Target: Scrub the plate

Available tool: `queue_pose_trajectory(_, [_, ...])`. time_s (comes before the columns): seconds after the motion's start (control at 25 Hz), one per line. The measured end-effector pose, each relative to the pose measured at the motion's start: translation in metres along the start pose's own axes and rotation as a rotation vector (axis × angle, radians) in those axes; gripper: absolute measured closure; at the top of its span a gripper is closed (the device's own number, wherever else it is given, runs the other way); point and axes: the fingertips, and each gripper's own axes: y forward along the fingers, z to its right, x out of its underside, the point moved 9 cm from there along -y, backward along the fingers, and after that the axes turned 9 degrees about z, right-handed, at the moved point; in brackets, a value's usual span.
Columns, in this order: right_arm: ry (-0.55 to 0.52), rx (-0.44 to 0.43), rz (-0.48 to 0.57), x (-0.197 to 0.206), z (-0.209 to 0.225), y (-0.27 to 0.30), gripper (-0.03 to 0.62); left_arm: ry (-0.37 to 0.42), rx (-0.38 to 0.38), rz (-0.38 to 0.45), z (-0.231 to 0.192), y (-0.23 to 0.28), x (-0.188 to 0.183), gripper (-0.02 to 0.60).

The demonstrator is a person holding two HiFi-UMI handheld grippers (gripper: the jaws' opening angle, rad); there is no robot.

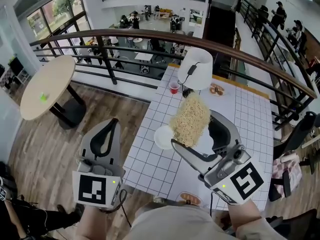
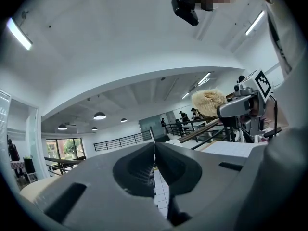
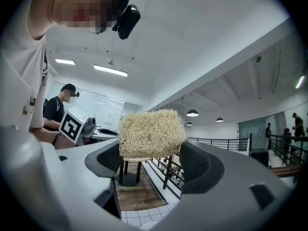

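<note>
- No readable writing is noted. Only black-and-white square markers are seen, one on the cube of each tool.
- Left tool: the jaws are pressed together with nothing between them. It is held off the tabletop's left edge, over the wooden floor.
- Right tool: the jaws are clamped on a straw-coloured fibrous scrub pad, held above the tabletop.
- Plate: small, white and round, it lies on the tabletop near the left edge. Its right rim is overlapped by the pad in the head view; contact cannot be told.
- Tabletop: white, ruled with a dark grid. A red cup and a white cone-shaped object are set at the far end.
- Room: a dark railing curves behind, and a round table stands at the left.
- Bare grid is seen on the plate's near side.
</note>
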Motion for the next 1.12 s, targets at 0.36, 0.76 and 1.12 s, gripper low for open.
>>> queue_pose_trajectory(0.36, [-0.036, -0.044, -0.129, 0.028, -0.022, -0.019, 0.227, -0.028, 0.011, -0.019, 0.025, -0.009, 0.012, 0.566])
queue_pose_trajectory(0.76, [0.091, -0.021, -0.212, 0.07, -0.042, -0.048, 0.228, -0.031, 0.067, -0.123, 0.047, -0.022, 0.045, 0.566])
queue_pose_trajectory(1.12, [0.105, 0.004, -0.214, 0.073, -0.043, -0.048, 0.229, -0.062, 0.095, -0.15, 0.056, -0.022, 0.05, 0.566])
